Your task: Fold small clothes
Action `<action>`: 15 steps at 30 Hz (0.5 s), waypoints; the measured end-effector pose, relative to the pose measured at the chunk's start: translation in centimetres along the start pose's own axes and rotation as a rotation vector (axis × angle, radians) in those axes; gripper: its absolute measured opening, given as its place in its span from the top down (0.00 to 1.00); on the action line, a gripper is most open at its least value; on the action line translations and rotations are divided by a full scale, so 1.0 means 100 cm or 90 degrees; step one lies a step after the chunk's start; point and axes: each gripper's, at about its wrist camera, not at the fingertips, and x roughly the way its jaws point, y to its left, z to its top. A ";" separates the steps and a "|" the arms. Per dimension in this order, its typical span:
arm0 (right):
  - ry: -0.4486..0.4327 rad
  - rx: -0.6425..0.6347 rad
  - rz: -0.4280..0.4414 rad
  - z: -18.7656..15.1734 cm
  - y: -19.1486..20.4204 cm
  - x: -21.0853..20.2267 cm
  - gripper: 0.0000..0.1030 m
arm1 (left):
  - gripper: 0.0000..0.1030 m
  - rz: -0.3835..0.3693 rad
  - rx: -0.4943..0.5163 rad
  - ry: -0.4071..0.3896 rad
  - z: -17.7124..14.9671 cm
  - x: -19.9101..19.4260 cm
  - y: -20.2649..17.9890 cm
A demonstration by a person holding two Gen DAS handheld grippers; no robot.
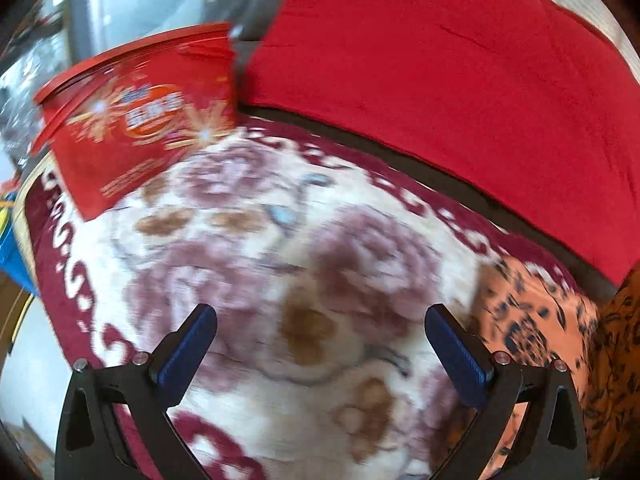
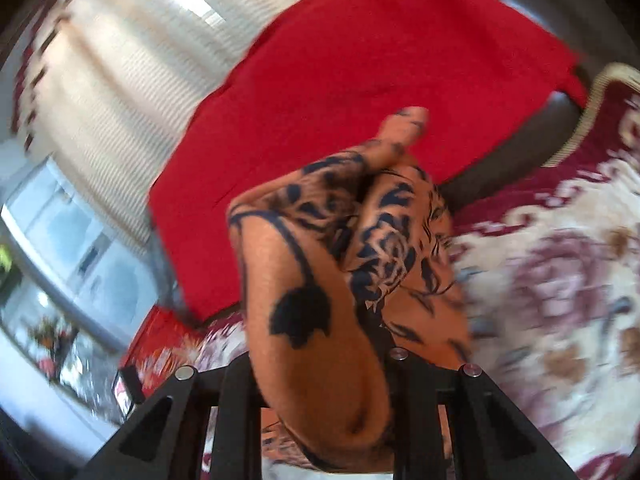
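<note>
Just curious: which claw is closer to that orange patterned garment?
Right. The right claw is clamped on the orange patterned garment; the left claw hangs open above the floral blanket beside it.

Blanket (image 1: 248,248) centre open; red box (image 1: 136,120) far-left

A floral cream-and-maroon blanket (image 1: 304,240) covers the near surface; a red cloth (image 1: 460,80) drapes the dark furniture behind. Pale curtains (image 2: 120,60) glow with daylight far left.

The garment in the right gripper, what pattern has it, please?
Orange garment with dark leaf print; right wrist view.
</note>
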 end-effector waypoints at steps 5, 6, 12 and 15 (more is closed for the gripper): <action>0.084 -0.060 0.012 -0.055 0.063 0.058 0.75 | 0.00 0.008 -0.038 -0.003 0.003 0.001 0.033; 0.121 -0.058 0.006 -0.070 0.069 0.078 0.75 | 0.00 0.008 -0.039 0.000 0.003 0.002 0.038; 0.226 -0.034 0.010 -0.122 0.065 0.131 0.67 | 0.00 0.000 -0.033 -0.002 0.002 0.000 0.042; 0.252 -0.033 0.122 -0.116 0.064 0.116 0.25 | 0.00 -0.020 -0.022 -0.003 0.002 -0.003 0.034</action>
